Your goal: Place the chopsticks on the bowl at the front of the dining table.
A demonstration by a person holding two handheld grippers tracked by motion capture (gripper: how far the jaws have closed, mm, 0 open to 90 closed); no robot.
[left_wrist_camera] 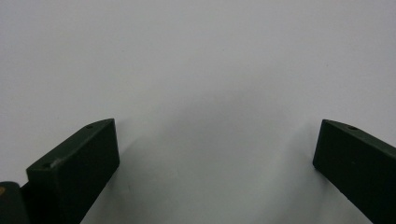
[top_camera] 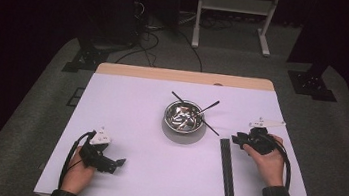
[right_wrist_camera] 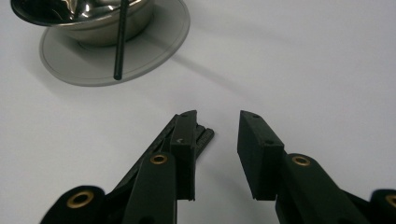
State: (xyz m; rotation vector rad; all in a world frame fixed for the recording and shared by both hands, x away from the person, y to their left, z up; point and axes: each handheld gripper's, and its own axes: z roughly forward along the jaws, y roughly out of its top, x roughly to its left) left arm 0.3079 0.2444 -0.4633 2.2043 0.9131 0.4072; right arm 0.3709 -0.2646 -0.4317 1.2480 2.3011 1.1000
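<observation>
The right tongs (top_camera: 239, 139) sat at the right side of the bench (top_camera: 134, 123), just above the far end of a long black strip (top_camera: 228, 175) that lay flat on the white surface, running toward the person. In the right gripper view their jaws stood partly apart and gripped nothing; the strip's end (right_wrist_camera: 203, 139) lay just beside and under the left-hand jaw, and whether it touched could not be told. A steel bowl (top_camera: 183, 117) rested on a grey round plate (top_camera: 183, 134) in the middle of the bench, well apart from both hands, with thin black sticks (top_camera: 210, 106) leaning out over its rim. The left tongs (top_camera: 113, 163) rested low at the near left, jaws spread wide and empty over bare bench.
</observation>
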